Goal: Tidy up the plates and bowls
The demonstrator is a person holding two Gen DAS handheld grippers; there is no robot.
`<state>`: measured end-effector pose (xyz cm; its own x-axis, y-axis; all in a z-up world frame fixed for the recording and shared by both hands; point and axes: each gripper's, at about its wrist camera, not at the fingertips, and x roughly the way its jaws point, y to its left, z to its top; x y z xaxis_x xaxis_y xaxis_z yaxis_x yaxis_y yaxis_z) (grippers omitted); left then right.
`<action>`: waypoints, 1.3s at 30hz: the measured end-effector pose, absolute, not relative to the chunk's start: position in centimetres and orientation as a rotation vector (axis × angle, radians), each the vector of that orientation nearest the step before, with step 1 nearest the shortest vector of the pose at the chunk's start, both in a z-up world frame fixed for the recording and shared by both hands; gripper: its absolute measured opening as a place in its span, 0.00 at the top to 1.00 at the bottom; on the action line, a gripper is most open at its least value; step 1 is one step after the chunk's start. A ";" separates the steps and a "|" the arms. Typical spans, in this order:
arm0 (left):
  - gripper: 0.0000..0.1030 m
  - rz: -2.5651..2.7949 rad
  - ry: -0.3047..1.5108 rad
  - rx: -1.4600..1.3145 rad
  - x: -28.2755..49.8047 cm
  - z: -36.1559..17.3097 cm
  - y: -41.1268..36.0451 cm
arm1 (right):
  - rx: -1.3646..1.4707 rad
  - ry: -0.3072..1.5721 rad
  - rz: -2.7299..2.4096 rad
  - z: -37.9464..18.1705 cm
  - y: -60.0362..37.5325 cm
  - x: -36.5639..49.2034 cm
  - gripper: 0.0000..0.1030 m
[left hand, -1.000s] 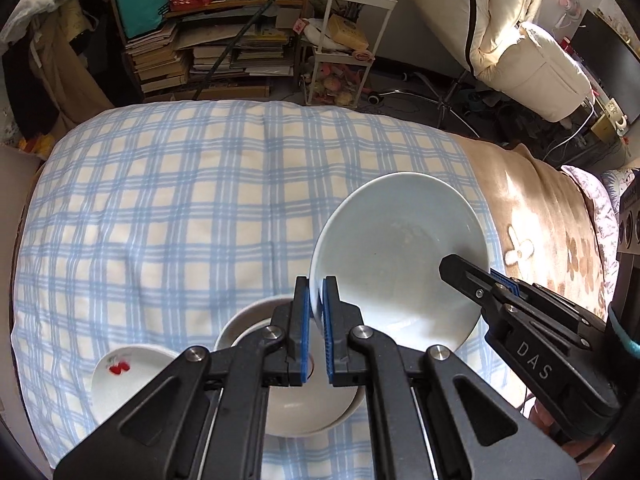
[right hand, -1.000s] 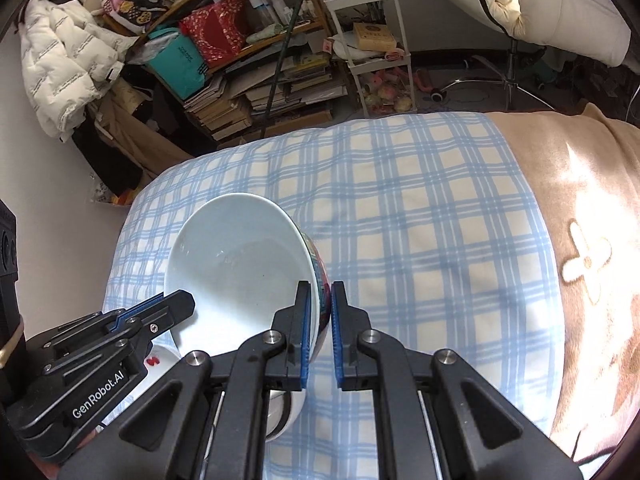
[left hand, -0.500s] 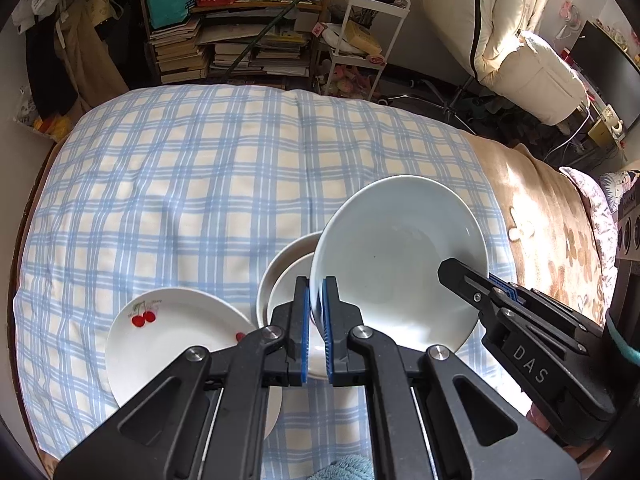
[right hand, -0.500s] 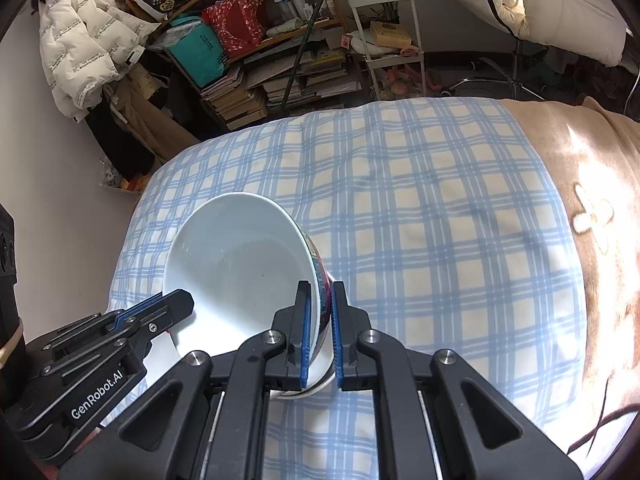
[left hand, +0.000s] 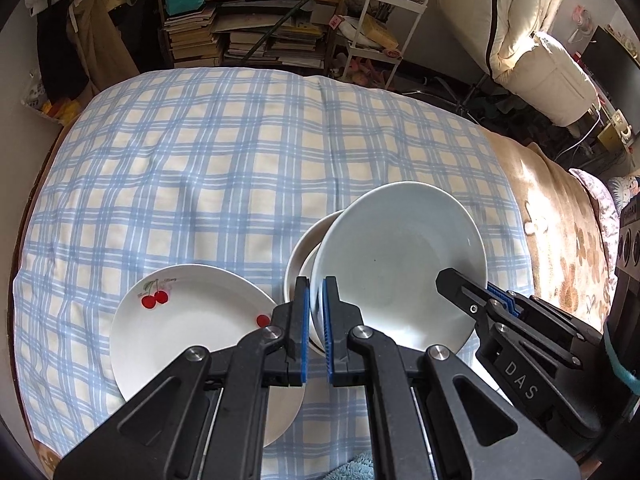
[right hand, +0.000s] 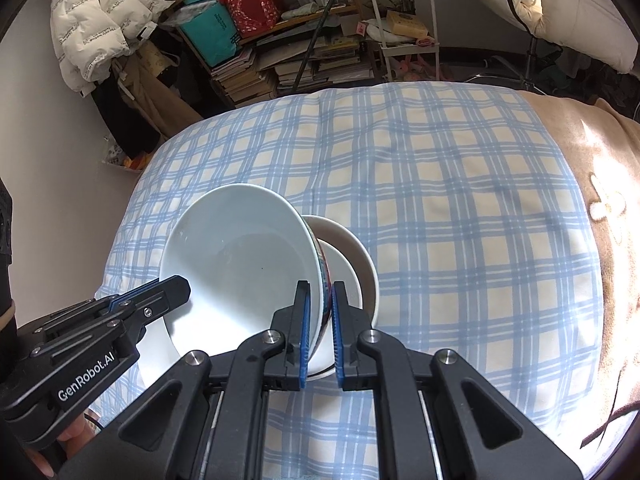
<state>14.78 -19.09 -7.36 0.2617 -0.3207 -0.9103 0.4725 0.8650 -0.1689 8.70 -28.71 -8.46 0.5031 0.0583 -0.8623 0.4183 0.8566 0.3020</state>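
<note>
You've got both tools on the big white bowl (left hand: 400,264). Your left tool (left hand: 315,320) is pinched down on its near-left rim, blue pads almost together with only the thin rim between them. Your right tool (right hand: 320,320) grips the opposite edge of the bowl (right hand: 240,264), its pads closed on the rim, where a red and blue pattern shows on the outer wall. The bowl is up off the bed, tilted, held between the two tools.

Taking that bowl as the landmark: right behind and under it, partly covered by it, sits the smaller white bowl (left hand: 306,256), resting on the blue checked blanket (left hand: 224,152); from the right wrist view, the smaller bowl (right hand: 352,264) peeks out just to the right of the big one, with what looks like another dish nested inside it. I can't tell whether the held bowl touches it. To the left of the big bowl, close by, lies the cherry plate (left hand: 188,332), flat on the blanket, with red cherries printed near its far rim and another red mark near its right rim. Your left tool partly hides the plate's near-right part.

Off to the right of the big bowl, the checked blanket gives way to a brown blanket (left hand: 560,240). Well beyond the bowl, past the end of the bed, there are stacked books (right hand: 248,76) and a white cart (right hand: 404,20).
</note>
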 end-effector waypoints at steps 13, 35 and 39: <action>0.94 -0.531 1.227 0.178 15.5 -9.4 -19.8 | 0.543 1.089 -0.228 -11.0 -29.2 9.9 0.89; 0.92 -0.524 1.305 0.176 16.1 -13.3 -19.1 | 0.499 1.177 -0.228 -13.6 -28.6 11.8 0.90; 0.86 -0.520 1.262 0.198 16.2 -12.1 -18.9 | 0.499 1.179 -0.223 -13.7 -28.6 11.8 0.90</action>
<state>16.23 -18.94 -12.12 0.2069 -0.2642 -0.9420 0.4766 0.8681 -0.1388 11.83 -28.65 -13.65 0.3755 0.0901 -0.9224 0.4203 0.8705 0.2561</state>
